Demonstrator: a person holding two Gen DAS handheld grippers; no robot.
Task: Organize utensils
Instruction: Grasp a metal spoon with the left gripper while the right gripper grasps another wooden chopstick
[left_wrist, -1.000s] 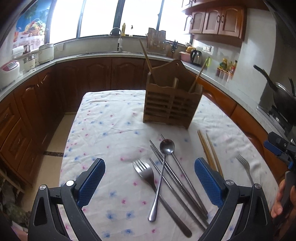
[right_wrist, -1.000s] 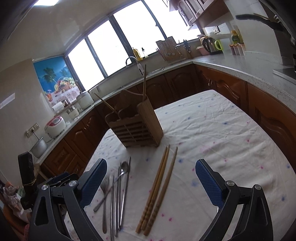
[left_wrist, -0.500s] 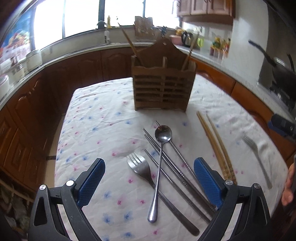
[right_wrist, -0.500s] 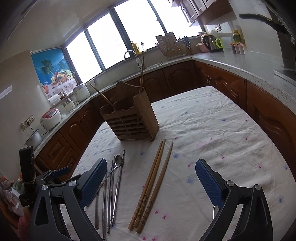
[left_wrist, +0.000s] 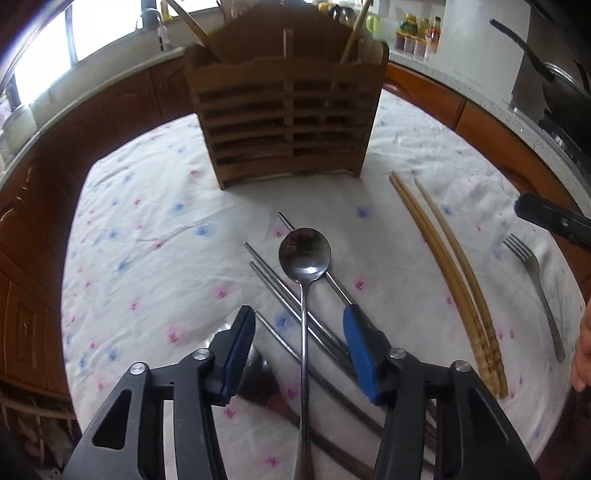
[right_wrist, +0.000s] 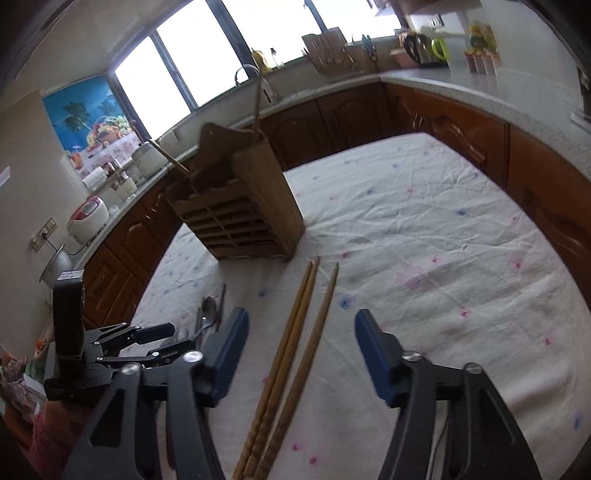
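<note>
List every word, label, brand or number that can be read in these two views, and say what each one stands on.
None can be read.
Poster by the window: lettering under the fruit picture, too blurred to read.
Bottles on the counter: labels too small to read.
White label on the black device by the left tongs: print too small to read.
Rice cooker: no legible marking.

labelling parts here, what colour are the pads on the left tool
Blue pads on a black frame, clearest in the left wrist view.
</note>
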